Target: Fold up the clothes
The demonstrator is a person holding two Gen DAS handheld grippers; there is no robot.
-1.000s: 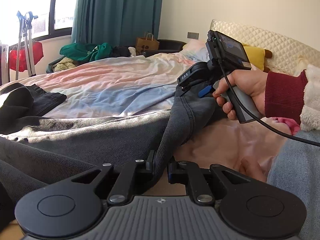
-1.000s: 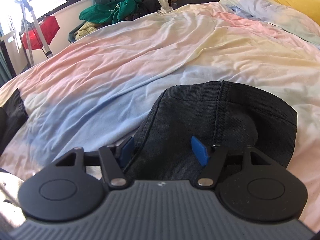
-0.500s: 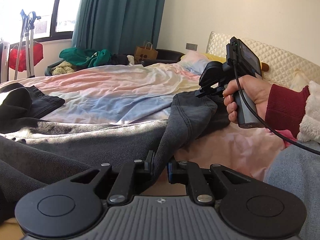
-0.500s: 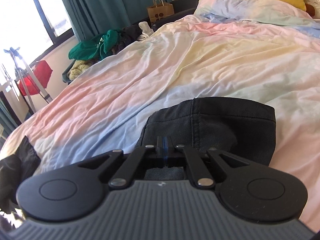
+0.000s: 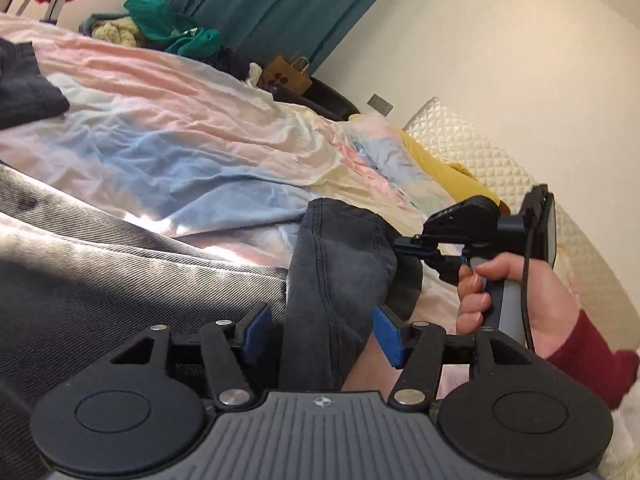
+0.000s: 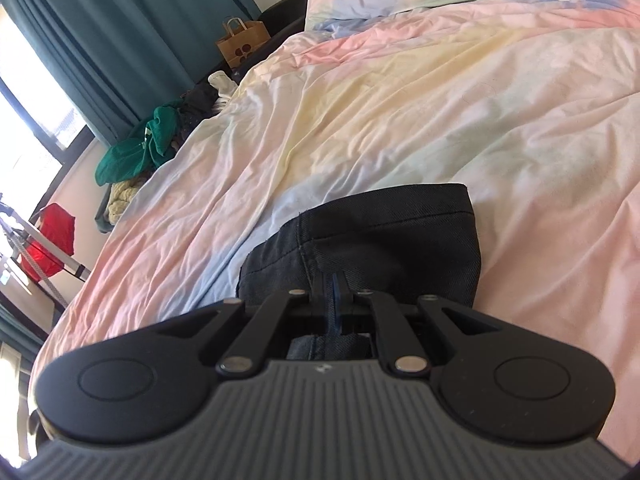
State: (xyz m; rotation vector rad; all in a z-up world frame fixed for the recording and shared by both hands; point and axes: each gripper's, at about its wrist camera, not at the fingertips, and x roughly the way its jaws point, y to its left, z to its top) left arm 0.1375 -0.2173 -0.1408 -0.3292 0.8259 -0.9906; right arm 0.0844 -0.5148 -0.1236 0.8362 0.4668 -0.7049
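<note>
left gripper [image 5: 320, 336]: fingers opening | right gripper [image 6: 334, 292]: fingers clamped together

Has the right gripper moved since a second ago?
Yes. In the left wrist view, the right gripper, shut on the jeans, sits farther from the paper bag, lower right.

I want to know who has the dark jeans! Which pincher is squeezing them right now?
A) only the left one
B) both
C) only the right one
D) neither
C: the right gripper has its jaws pinched shut on the dark jeans, while the left gripper is opening, its blue pads standing apart from the cloth that lies between them.
</note>
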